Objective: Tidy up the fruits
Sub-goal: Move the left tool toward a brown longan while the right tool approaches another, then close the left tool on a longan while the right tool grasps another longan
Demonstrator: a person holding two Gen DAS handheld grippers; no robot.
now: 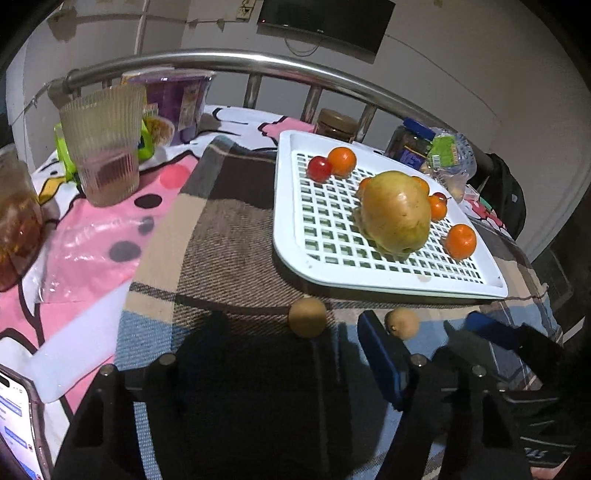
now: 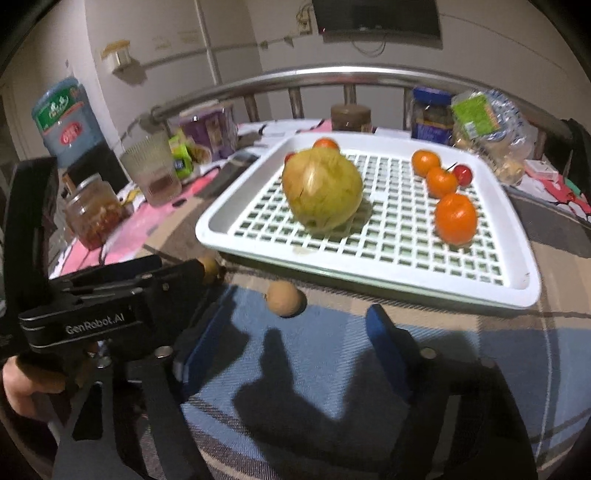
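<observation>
Brown little fruits (image 1: 307,317) on plaid cloth (image 1: 229,229) beside the white tray (image 1: 288,236); left tool (image 1: 291,341) and right tool (image 2: 300,318) both released.

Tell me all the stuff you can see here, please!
tray: one, white, on the checked blanket
big fruit: one, yellow-green, middle of tray
small orange fruits: at least four, orange, on tray
small red fruits: two, red, on tray
round brown fruits: two, brown, on blanket in front of tray
ribbed glass: one, clear, left of tray
jars: three, glass, one far left, two behind tray
phone: one, lit screen, bottom left
wall screen: one, black, on back wall
left gripper: one, black with blue pads, open, a brown fruit ahead
right gripper: one, black with blue pads, open, a brown fruit ahead
</observation>
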